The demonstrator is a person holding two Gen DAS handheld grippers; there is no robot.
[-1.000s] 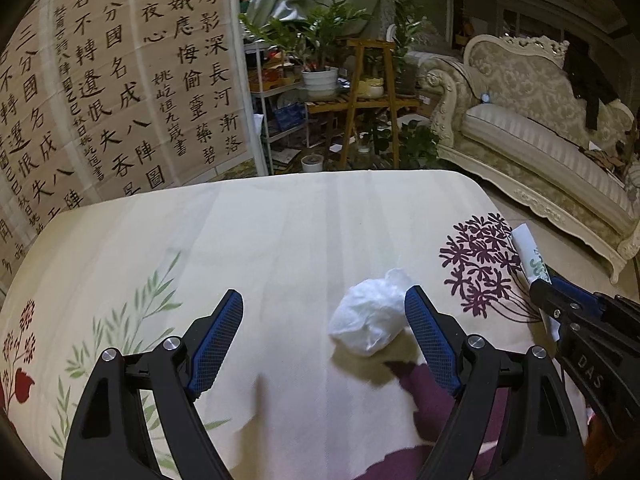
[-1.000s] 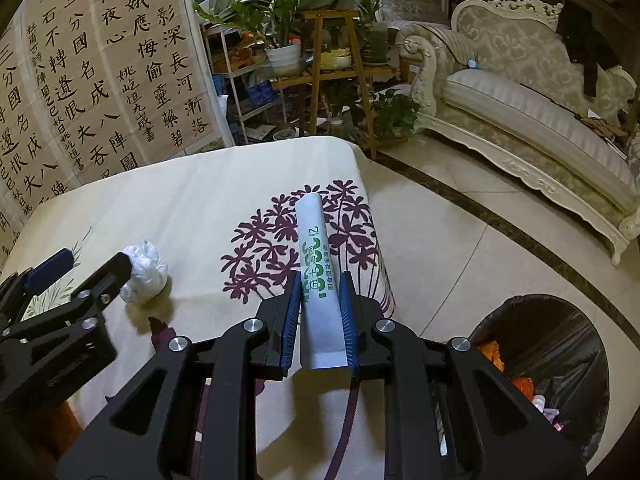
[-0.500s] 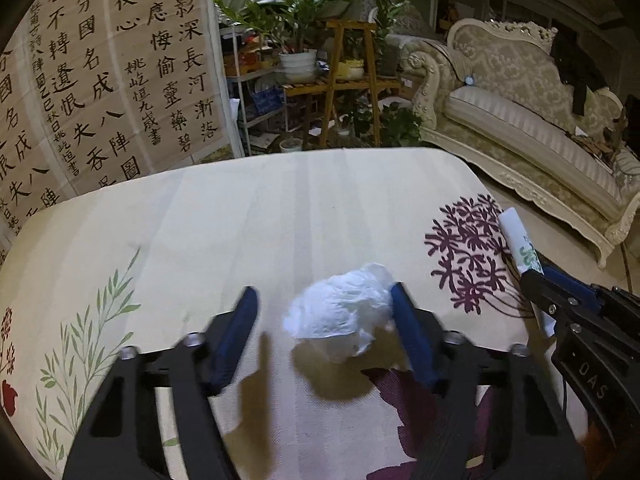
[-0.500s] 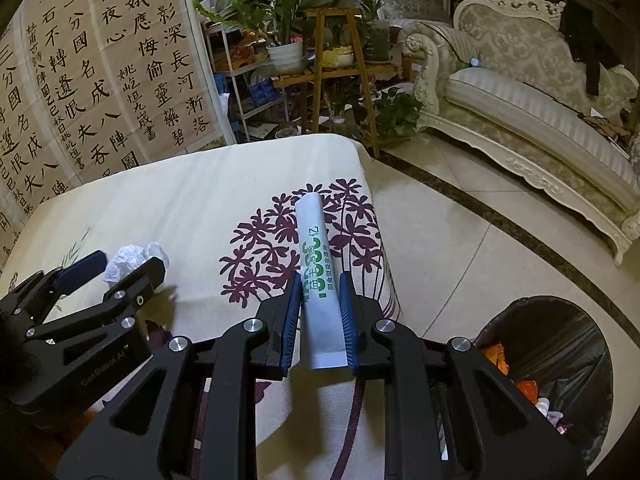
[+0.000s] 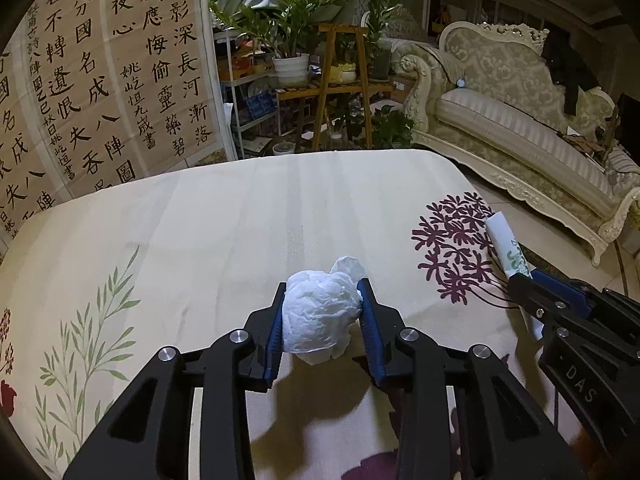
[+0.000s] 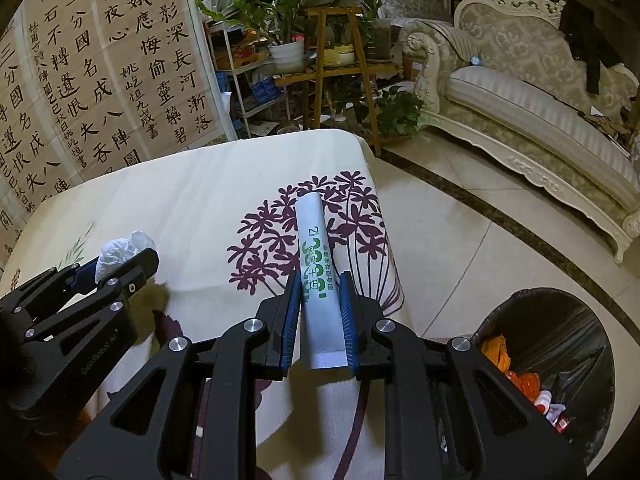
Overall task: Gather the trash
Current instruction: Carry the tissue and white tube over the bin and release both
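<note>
My left gripper point(image 5: 322, 294) is shut on a crumpled white tissue ball point(image 5: 318, 318), held just above the floral tablecloth point(image 5: 200, 240). My right gripper point(image 6: 320, 284) is shut on a rolled white paper tube with green print point(image 6: 316, 264), over the purple flower print near the table's right edge. In the right wrist view the left gripper point(image 6: 120, 264) and the tissue ball point(image 6: 116, 250) show at the left. In the left wrist view the right gripper point(image 5: 520, 280) and the tube point(image 5: 506, 246) show at the right.
A bin with a black liner point(image 6: 560, 320), holding orange and red scraps, stands on the tiled floor to the right of the table. A cream sofa point(image 6: 540, 120), a wooden plant stand point(image 6: 340, 68) and a calligraphy screen point(image 6: 100, 80) lie beyond the table.
My left gripper moved right around the tissue ball and closed on it, from wide open to shut. My right gripper kept holding the tube and hardly moved.
</note>
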